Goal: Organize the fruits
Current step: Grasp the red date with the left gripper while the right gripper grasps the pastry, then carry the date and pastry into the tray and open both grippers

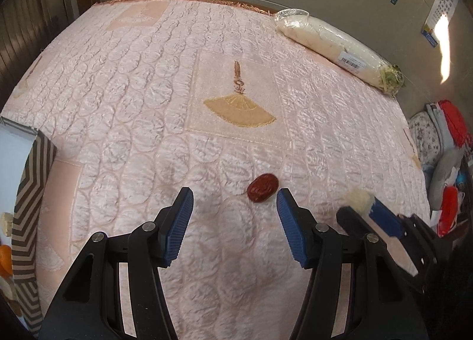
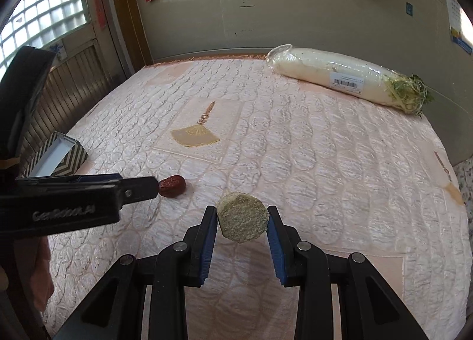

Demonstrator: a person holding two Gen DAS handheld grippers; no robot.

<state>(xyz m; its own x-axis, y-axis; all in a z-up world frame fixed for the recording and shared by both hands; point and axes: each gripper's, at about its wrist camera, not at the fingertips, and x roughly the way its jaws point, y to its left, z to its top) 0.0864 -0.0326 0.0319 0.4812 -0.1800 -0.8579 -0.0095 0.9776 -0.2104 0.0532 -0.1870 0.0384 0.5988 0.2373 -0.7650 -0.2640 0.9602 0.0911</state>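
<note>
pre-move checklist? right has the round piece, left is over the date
1. Right gripper shut on the round piece: ok, pads press both sides.
2. Piece clear of the cloth: cannot tell.
3. Left gripper open: ok, nothing held.
4. Date between the left fingers: not ok, it lies just ahead of the tips, nearer one finger.
5. Box open to take fruit: ok, top open at the cloth's edge.
6. Wrapped radish out of the way: ok, far side.
</note>
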